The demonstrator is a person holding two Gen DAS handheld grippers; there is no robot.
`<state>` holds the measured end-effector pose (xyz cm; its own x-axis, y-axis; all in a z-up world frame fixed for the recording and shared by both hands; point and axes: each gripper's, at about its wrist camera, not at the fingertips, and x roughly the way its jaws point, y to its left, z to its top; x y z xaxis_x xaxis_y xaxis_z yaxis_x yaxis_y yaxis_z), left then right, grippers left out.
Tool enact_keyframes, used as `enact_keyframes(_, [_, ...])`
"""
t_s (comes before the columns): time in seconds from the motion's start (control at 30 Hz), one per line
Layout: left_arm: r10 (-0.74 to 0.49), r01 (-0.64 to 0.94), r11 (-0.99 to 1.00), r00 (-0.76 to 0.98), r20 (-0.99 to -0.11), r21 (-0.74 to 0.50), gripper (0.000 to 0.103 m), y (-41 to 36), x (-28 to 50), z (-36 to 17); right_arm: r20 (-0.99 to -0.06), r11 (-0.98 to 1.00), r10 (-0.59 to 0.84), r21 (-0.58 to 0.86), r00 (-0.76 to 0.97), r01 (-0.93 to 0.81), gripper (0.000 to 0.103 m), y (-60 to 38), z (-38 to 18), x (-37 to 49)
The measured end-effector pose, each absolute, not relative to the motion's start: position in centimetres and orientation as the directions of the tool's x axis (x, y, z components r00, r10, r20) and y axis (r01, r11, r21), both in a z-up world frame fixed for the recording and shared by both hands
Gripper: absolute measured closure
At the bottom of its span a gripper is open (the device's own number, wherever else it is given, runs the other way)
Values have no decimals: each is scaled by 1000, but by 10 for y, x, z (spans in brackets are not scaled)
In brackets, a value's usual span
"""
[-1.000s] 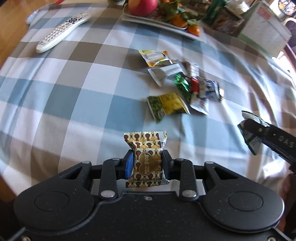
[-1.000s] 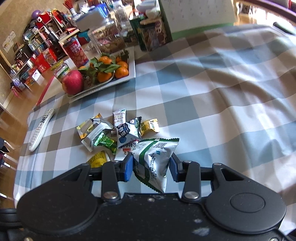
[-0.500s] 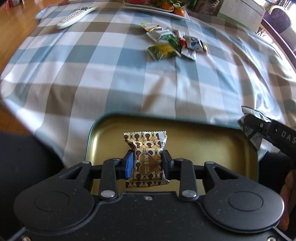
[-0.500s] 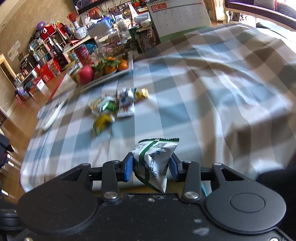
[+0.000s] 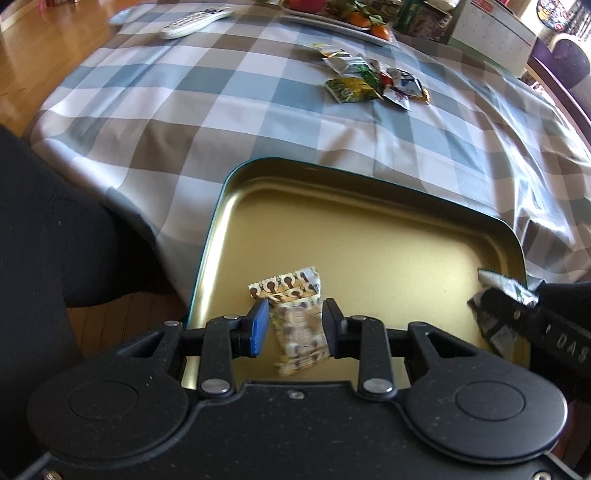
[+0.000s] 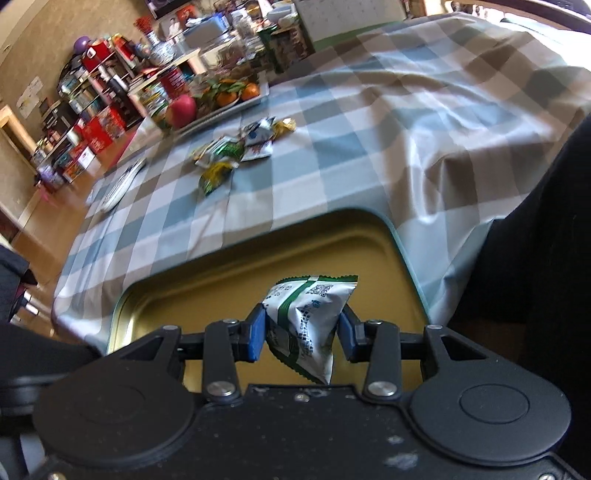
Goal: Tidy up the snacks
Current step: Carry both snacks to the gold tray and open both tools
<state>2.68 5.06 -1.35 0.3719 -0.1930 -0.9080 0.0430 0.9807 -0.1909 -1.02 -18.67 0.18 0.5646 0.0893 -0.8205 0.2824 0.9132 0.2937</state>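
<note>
A gold-lined tin tray (image 5: 332, 166) with a teal rim lies at the near edge of the checked tablecloth. My left gripper (image 5: 295, 325) hangs over its left part, shut on a gold and brown patterned snack (image 5: 295, 317) that hangs tilted and partly blurred between the pads. My right gripper (image 6: 301, 332) is over the same tray (image 6: 369, 216), shut on a white and green snack packet (image 6: 306, 317). In the left wrist view the right gripper (image 5: 495, 314) shows at the tray's right side with that packet (image 5: 498, 286).
A pile of several snack packets (image 5: 369, 77) (image 6: 236, 151) lies farther out on the cloth. Beyond it stand a fruit plate (image 5: 343, 18) (image 6: 221, 99), a white remote (image 5: 195, 22) and a calendar (image 5: 491, 40). A person's dark clothing (image 5: 55, 240) (image 6: 535, 258) flanks the tray.
Both grippers have drawn back from the snack pile to above the gold tray at the near edge, each carrying its snack. The left snack now hangs more tilted.
</note>
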Motion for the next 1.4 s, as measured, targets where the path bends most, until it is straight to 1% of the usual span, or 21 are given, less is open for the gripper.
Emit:
enact_keyframes(0.13, [-184, 32, 982, 364, -913, -185, 63, 51, 25, -18, -826, 927, 90, 274, 556, 257, 60, -177, -1, -14])
enact_keyframes(0.23, [-173, 56, 985, 370, -913, -164, 63, 46, 24, -19, -824, 932, 86, 265, 559, 246, 60, -175, -1, -12])
enact_keyframes(0.4, [-165, 80, 986, 358, -919, -146, 58, 40, 24, -22, -835, 921, 104, 286, 540, 265, 58, -179, -5, -9])
enact_keyframes(0.6, [-175, 55, 985, 343, -923, -166, 58, 45, 28, -23, -837, 915, 105, 294, 537, 278, 57, -179, -6, -8])
enact_keyframes(0.7, [-175, 43, 984, 332, -927, -171, 58, 45, 29, -25, -837, 921, 100, 283, 538, 268, 55, -178, -6, -8])
enact_keyframes(0.93, [-173, 49, 985, 330, -928, -167, 57, 44, 30, -25, -840, 924, 99, 277, 533, 265, 54, -176, -6, -7])
enact_keyframes(1.03, [-169, 49, 986, 331, -929, -162, 56, 44, 30, -25, -842, 923, 97, 276, 531, 269, 54, -176, -7, -7])
enact_keyframes(1.1, [-167, 46, 986, 329, -930, -161, 51, 43, 30, -26, -843, 924, 95, 273, 529, 268, 53, -176, -7, -6])
enact_keyframes(1.4, [-167, 42, 986, 326, -931, -162, 51, 45, 31, -26, -847, 931, 92, 260, 524, 257, 51, -173, -8, -6])
